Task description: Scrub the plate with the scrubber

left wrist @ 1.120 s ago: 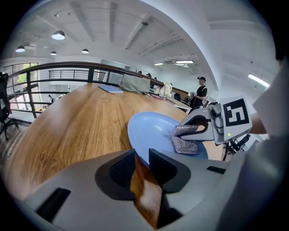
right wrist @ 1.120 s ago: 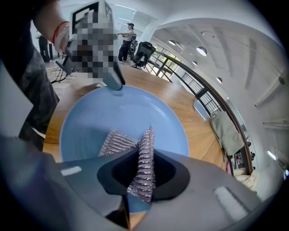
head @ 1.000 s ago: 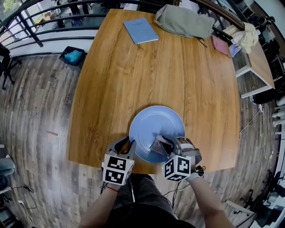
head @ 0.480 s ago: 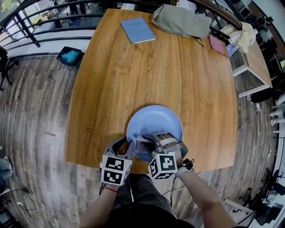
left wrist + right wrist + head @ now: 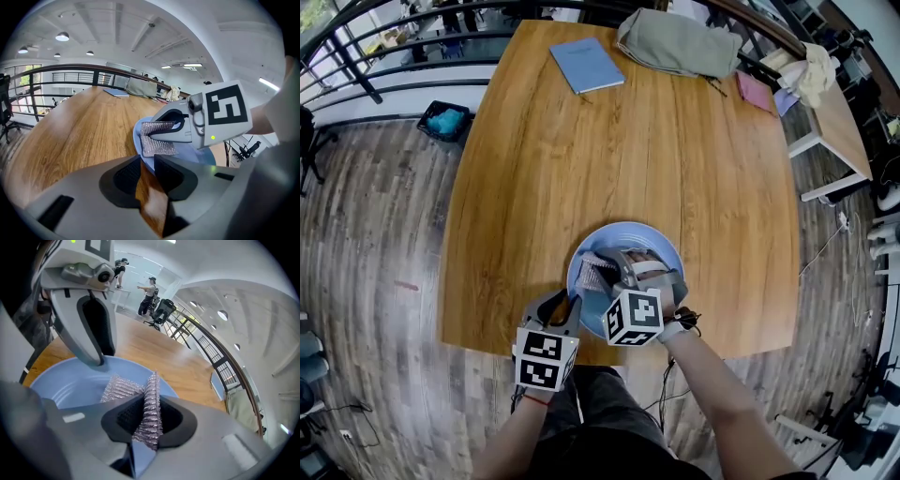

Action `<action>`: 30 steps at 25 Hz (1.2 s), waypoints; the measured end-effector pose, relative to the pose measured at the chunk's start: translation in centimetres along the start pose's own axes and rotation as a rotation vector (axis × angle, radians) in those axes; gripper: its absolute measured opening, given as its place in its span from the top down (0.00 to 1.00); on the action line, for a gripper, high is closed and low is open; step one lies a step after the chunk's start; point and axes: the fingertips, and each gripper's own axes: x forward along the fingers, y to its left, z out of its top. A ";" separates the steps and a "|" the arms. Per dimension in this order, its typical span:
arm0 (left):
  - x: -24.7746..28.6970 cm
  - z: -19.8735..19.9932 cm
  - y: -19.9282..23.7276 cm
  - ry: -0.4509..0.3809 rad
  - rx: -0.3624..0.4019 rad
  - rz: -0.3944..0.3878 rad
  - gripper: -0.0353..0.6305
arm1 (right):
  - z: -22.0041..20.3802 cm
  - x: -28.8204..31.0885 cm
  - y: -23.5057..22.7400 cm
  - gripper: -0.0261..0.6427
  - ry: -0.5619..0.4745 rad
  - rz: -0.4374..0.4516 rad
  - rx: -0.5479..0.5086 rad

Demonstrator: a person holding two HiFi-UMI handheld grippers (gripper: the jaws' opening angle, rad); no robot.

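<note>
A round blue plate (image 5: 648, 239) lies on the wooden table by its front edge. My right gripper (image 5: 606, 268) reaches over the plate's left half and is shut on a silver mesh scrubber (image 5: 594, 275), which lies on the plate's surface. In the right gripper view the scrubber (image 5: 151, 401) stands pinched between the pads, its loose fold resting on the plate (image 5: 70, 385). My left gripper (image 5: 561, 307) sits at the plate's front-left rim. Its jaws (image 5: 147, 171) stand apart, with bare wood showing between them and the plate's rim (image 5: 138, 140) at their tips. The scrubber (image 5: 158, 141) is just beyond them.
At the table's far end lie a blue notebook (image 5: 586, 64), an olive bag (image 5: 680, 42) and a pink item (image 5: 757, 91). A smaller table (image 5: 834, 117) stands to the right. A black basket (image 5: 445, 120) sits on the floor by the railing.
My right gripper has slid the scrubber from the plate's front right to its left half, further from me. The left gripper and plate kept their place.
</note>
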 end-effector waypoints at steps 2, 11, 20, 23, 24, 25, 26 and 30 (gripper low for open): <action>0.0 0.0 -0.1 -0.002 -0.005 0.001 0.82 | -1.1 0.0 -1.2 0.86 0.019 -0.040 0.033; -0.1 0.0 0.0 -0.005 -0.011 -0.008 0.82 | -5.6 -0.4 -4.4 0.86 0.139 -0.133 0.087; -0.2 0.0 0.0 -0.004 -0.012 -0.009 0.82 | -10.4 -3.1 -4.4 0.86 0.276 -0.164 0.123; -0.1 0.0 0.0 -0.005 -0.012 -0.011 0.82 | -11.9 -4.4 -3.6 0.86 0.317 -0.142 0.169; -0.1 0.0 0.1 -0.006 -0.012 -0.011 0.82 | -12.2 -4.8 -3.2 0.86 0.329 -0.133 0.177; -0.1 0.0 0.1 -0.006 -0.012 -0.010 0.82 | -12.5 -5.2 -2.8 0.86 0.340 -0.123 0.181; -0.1 0.0 0.1 -0.006 -0.012 -0.009 0.82 | -12.6 -5.5 -2.4 0.86 0.351 -0.110 0.184; -0.1 0.1 0.1 -0.006 -0.010 -0.003 0.82 | -12.6 -6.6 -0.6 0.86 0.398 -0.025 0.221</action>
